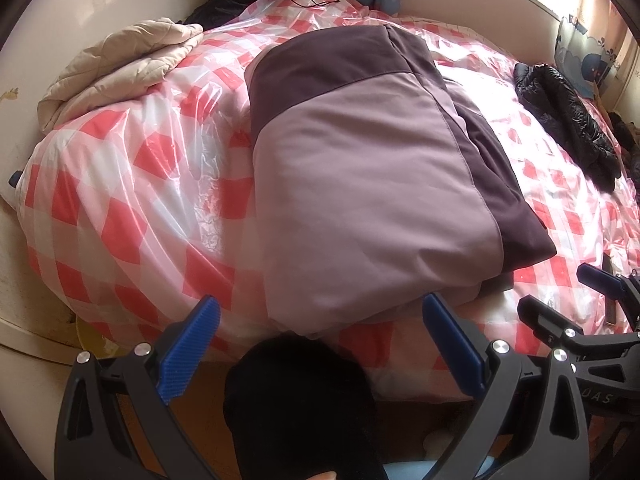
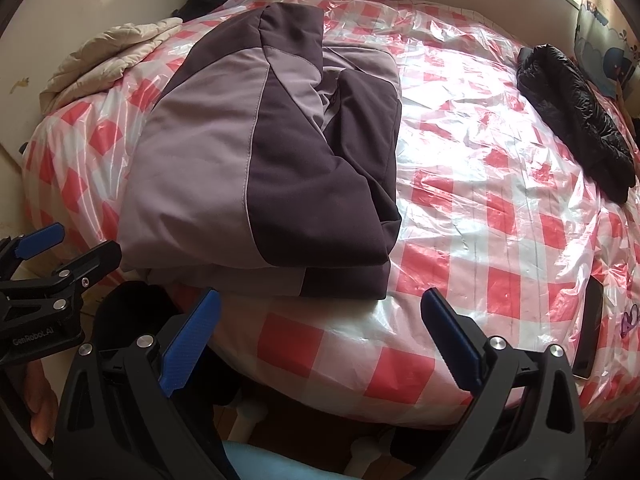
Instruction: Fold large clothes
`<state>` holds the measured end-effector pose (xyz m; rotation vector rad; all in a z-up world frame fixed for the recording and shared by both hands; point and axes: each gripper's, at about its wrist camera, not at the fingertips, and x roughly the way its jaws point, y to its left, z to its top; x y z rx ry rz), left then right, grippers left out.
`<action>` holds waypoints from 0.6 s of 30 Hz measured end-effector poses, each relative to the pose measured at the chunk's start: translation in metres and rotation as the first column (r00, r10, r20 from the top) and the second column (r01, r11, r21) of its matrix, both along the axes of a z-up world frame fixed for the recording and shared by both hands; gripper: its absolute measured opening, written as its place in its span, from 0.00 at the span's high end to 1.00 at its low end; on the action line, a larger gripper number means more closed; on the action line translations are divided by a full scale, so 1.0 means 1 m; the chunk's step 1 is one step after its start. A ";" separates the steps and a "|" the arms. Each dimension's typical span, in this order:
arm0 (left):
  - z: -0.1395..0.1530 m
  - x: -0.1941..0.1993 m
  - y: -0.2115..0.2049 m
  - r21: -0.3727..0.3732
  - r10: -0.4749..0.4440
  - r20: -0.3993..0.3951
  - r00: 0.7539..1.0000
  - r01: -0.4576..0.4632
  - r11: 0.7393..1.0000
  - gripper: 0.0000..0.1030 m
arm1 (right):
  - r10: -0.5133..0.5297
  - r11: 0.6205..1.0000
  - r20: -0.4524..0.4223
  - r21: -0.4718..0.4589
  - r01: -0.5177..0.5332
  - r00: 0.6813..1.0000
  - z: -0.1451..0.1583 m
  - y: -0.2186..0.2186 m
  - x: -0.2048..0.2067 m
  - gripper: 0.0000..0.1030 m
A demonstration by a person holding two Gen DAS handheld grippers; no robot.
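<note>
A two-tone jacket (image 1: 360,168), light mauve with dark purple panels, lies folded into a thick bundle on the bed (image 1: 140,200). In the right wrist view the same jacket (image 2: 264,168) sits left of centre, its dark sleeve folded on top. My left gripper (image 1: 320,340) hangs open just short of the jacket's near edge, nothing between its blue pads. Beyond the bed's near edge, my right gripper (image 2: 320,332) is open too and holds nothing; it shows at the right of the left wrist view (image 1: 600,300). The left gripper (image 2: 44,264) appears at the left of the right wrist view.
The bed carries a red-and-white check cover under clear plastic (image 2: 500,200). A beige quilted blanket (image 1: 120,76) lies at the far left, a black puffy jacket (image 2: 576,112) at the far right, a dark phone (image 2: 590,332) near the right edge. A dark sock or foot (image 1: 296,400) is below.
</note>
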<state>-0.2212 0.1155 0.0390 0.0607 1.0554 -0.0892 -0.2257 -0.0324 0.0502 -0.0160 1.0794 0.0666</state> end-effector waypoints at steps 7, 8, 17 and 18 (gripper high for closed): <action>0.001 -0.001 -0.002 0.003 -0.001 0.004 1.000 0.001 1.000 0.06 | 0.005 1.000 -0.006 0.006 -0.004 1.000 -0.002 0.001 0.000 0.06; 0.001 -0.002 -0.002 0.004 -0.001 0.004 1.000 0.001 1.000 0.06 | 0.004 1.000 -0.006 0.008 -0.004 1.000 -0.002 0.001 0.000 0.06; 0.000 -0.001 0.000 -0.002 0.004 -0.001 1.000 -0.004 1.000 0.06 | 0.012 1.000 -0.018 0.007 -0.012 1.000 -0.006 0.004 0.002 0.06; -0.001 0.000 0.000 -0.002 0.006 -0.003 1.000 -0.006 1.000 0.06 | 0.013 1.000 -0.019 0.008 -0.013 1.000 -0.006 0.004 0.002 0.06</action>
